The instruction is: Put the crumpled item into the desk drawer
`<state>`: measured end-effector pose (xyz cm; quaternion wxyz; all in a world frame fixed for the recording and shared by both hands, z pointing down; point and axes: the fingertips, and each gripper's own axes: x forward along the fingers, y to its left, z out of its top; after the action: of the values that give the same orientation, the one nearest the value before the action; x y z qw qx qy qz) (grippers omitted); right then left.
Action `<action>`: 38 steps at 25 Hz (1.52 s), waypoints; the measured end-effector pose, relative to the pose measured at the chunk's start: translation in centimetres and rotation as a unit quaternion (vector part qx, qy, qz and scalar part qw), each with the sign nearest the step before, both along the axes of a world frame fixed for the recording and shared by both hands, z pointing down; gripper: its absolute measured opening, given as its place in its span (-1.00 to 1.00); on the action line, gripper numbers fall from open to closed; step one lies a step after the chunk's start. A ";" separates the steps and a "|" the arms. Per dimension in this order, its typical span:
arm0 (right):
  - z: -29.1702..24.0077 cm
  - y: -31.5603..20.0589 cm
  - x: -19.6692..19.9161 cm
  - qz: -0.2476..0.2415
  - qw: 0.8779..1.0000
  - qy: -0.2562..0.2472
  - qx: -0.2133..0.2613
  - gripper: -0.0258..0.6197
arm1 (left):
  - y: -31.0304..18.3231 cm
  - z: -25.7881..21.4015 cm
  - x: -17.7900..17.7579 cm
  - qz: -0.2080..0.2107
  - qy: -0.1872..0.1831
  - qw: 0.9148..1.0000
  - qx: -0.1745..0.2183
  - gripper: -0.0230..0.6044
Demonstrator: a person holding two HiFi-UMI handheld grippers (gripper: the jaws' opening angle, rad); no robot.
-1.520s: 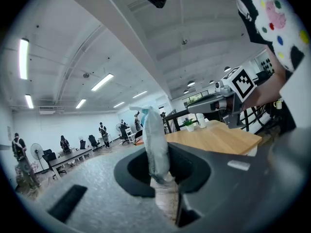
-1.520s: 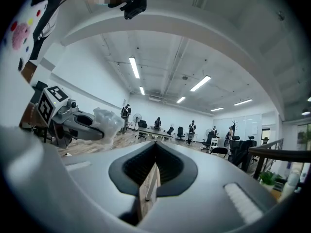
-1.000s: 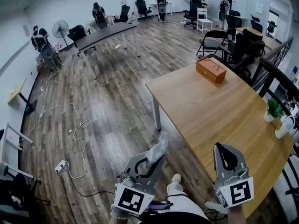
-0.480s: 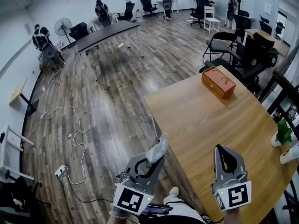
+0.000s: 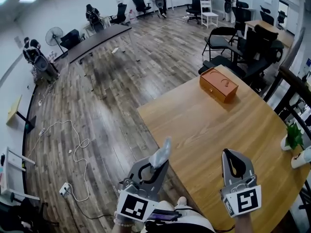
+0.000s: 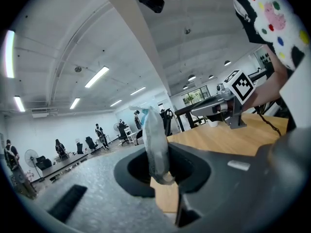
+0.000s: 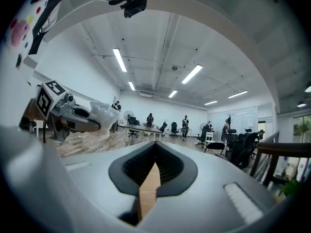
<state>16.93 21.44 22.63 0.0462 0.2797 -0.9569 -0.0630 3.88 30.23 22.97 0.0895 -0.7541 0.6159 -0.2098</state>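
Observation:
My left gripper (image 5: pixel 156 165) is shut on a crumpled whitish plastic item (image 5: pixel 162 154) that sticks up between its jaws; the crumpled item (image 6: pixel 154 144) fills the gap in the left gripper view. It hangs over the near-left edge of the wooden desk (image 5: pixel 218 130). My right gripper (image 5: pixel 236 165) is shut with nothing in it, above the desk's near part. A small brown wooden drawer box (image 5: pixel 218 84) with a handle on its front sits at the desk's far end, closed. In the right gripper view the left gripper with the crumpled item (image 7: pixel 104 113) shows at the left.
A potted plant (image 5: pixel 293 136) and a white cup (image 5: pixel 301 158) stand at the desk's right edge. Black chairs (image 5: pixel 252 47) crowd beyond the desk's far end. Cables and a power strip (image 5: pixel 64 188) lie on the wood floor at left. People stand far off by a long dark table (image 5: pixel 97 39).
The view has shifted so the desk and drawer box sit more to the left and nearer. Both grippers keep their places in the picture, the left one still holding the crumpled item.

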 end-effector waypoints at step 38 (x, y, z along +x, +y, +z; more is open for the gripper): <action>9.4 -24.5 -9.2 0.155 0.984 0.041 -0.083 -0.92 | -31.0 7.2 -9.7 0.184 0.032 0.981 -0.048 -0.76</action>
<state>7.68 -3.07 32.04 0.1179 0.4167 -0.9012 0.0135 -5.85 -0.73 30.21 0.0703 -0.8644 0.4583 -0.1946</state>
